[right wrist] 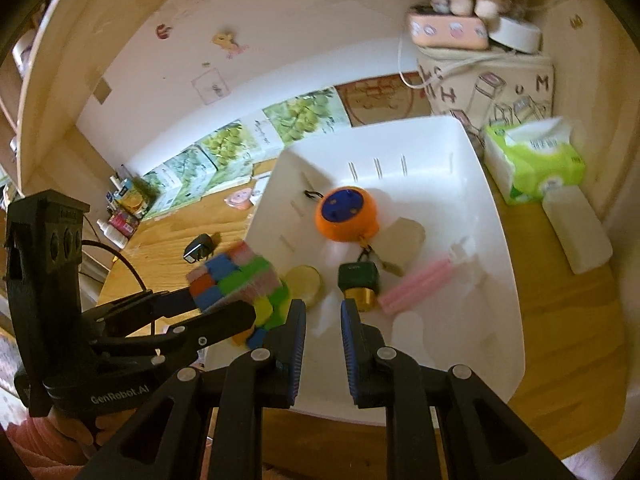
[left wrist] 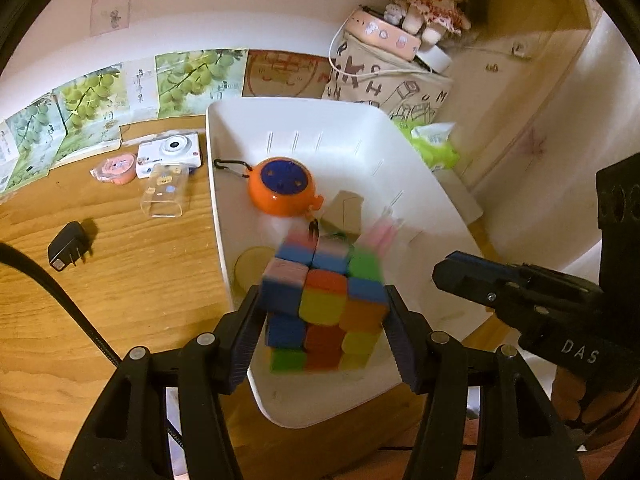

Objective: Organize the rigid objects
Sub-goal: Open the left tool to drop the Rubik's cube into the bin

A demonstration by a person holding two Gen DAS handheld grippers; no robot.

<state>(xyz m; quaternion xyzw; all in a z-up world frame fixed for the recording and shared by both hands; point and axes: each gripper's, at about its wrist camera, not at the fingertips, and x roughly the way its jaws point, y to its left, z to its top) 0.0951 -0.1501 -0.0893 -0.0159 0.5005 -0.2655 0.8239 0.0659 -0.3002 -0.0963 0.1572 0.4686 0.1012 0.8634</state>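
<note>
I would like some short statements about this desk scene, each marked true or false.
1. The left gripper grips the colour cube. True.
2. The right gripper holds the pink tube. False: nothing is between its pads; the tube lies in the white bin.
3. The orange round toy lies inside the bin. True.
4. The black charger plug is in the bin. False: it lies on the wooden desk.
</note>
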